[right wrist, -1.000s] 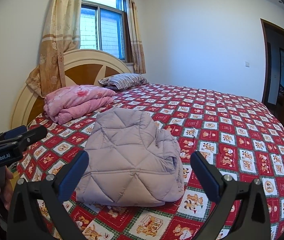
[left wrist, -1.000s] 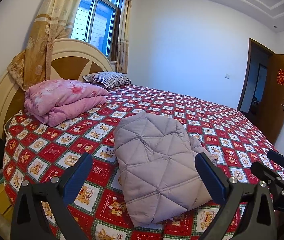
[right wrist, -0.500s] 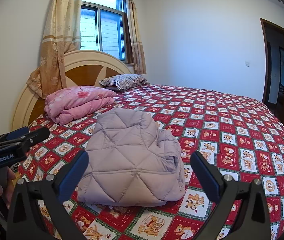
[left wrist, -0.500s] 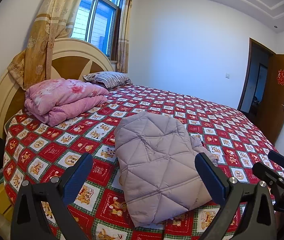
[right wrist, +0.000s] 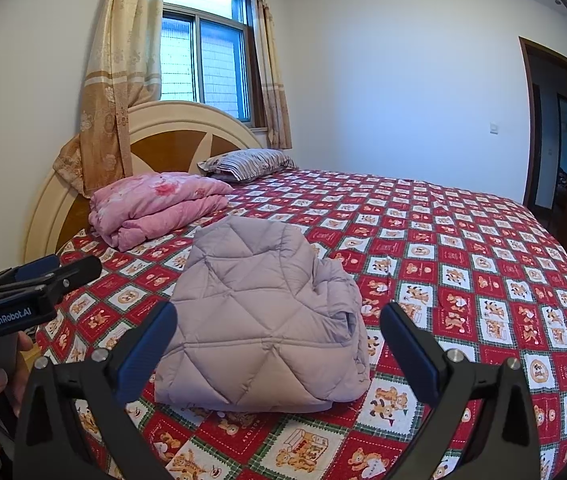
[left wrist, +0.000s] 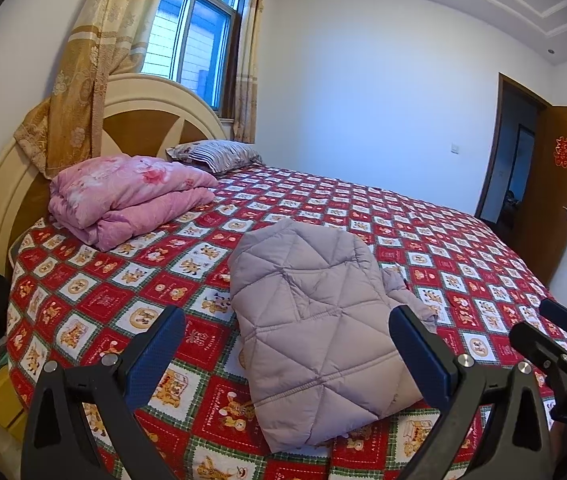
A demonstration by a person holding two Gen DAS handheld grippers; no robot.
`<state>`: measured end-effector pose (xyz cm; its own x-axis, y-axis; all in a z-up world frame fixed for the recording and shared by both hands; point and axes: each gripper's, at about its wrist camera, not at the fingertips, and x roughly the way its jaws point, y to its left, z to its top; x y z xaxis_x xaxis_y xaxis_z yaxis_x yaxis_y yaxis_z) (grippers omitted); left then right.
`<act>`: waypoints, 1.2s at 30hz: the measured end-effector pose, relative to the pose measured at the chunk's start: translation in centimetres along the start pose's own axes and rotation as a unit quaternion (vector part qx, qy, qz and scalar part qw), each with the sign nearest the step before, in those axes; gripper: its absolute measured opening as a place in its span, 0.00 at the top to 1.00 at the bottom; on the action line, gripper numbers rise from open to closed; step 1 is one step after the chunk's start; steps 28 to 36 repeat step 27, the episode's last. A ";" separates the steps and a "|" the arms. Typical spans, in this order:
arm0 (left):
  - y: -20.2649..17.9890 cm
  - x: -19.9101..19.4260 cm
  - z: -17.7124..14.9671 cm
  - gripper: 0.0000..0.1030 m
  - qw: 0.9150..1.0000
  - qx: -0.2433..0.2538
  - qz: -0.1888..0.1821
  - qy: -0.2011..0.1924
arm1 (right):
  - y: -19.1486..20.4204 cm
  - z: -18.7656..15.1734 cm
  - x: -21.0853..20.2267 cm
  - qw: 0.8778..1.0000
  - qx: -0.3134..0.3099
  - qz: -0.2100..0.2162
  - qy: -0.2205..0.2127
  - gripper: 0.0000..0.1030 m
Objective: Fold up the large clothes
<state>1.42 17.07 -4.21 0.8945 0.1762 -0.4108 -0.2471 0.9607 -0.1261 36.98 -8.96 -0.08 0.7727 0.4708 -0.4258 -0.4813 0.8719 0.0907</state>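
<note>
The jacket (left wrist: 319, 332) lies folded on the near part of the bed (left wrist: 463, 256), a loose sleeve bunched at its right edge. The left gripper (left wrist: 285, 344) hovers above the near edge with its fingers spread wide, holding nothing. The right gripper (right wrist: 277, 340) does the same, spread and empty, just right of the left one. Far left, a folded pink quilt (left wrist: 127, 200) sits by the headboard (left wrist: 139, 116), well apart from the jacket, with a striped pillow (left wrist: 215, 154) beyond it. A curtain (left wrist: 95, 64) drapes over the headboard. At far right a door (left wrist: 555, 196) stands open. Nothing lies between the grippers and the jacket.
</note>
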 end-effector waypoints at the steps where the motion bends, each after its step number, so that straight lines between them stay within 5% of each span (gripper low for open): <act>1: 0.0 -0.1 0.0 0.01 1.000 0.001 0.000 -0.002 | 0.2 0.0 -0.1 1.000 0.000 0.000 -0.001 0.00; 8: 0.6 -0.7 0.3 0.01 1.000 -0.016 -0.006 -0.021 | 0.7 0.2 -0.3 1.000 0.001 -0.003 -0.005 0.00; 18: 0.8 -0.6 0.2 0.01 0.999 -0.015 0.041 -0.031 | 0.6 0.1 -0.2 1.000 0.002 -0.001 -0.004 0.00; 36: 0.0 -0.7 -0.1 0.01 0.997 0.020 0.058 -0.047 | 0.3 0.0 0.0 1.000 0.003 0.000 0.000 0.00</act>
